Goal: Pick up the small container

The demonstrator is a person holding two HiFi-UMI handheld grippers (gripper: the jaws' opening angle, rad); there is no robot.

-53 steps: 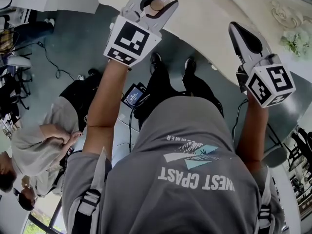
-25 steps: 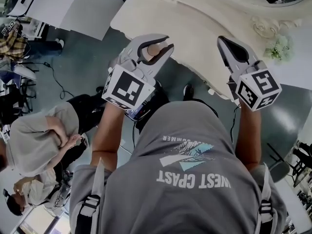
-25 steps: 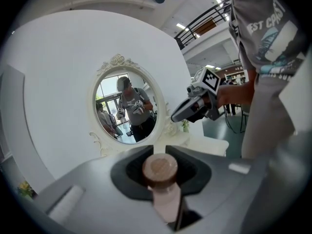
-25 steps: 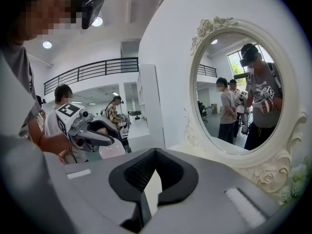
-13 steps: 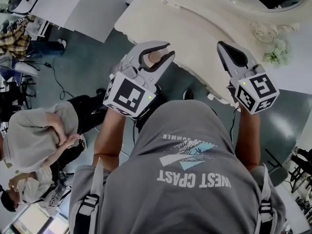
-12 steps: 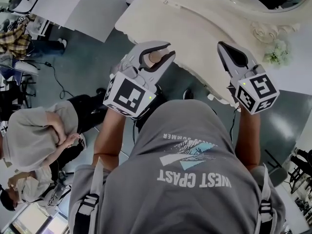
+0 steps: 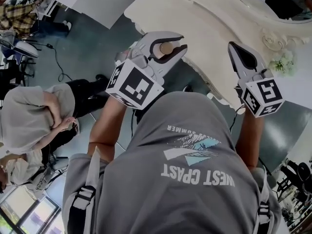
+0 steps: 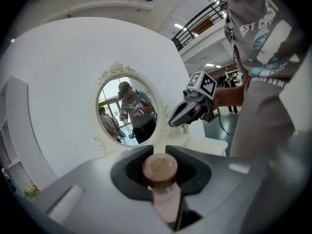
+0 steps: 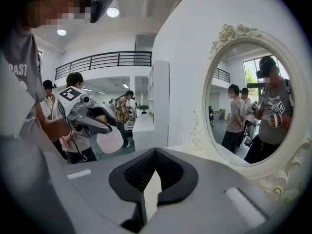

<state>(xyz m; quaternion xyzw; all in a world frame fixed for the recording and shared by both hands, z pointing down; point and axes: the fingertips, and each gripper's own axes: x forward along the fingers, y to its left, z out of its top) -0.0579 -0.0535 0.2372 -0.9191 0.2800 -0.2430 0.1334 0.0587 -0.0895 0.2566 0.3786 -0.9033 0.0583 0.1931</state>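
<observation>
While the left tongs (image 7: 181,42) clamp it below its brown cap (image 8: 159,169), the one small container (image 9: 110,139) hangs in the air near the cream bench's (image 7: 209,18) edge. The right tongs (image 7: 233,46), second of two, are closed and empty. The shirt (image 7: 195,150) reads "WEST COAST".

An open office-like hall, with mezzanine railing (image 9: 102,60), ceiling lights (image 9: 113,12), seated onlookers (image 7: 29,116) and a white vanity mirror (image 8: 126,108).
</observation>
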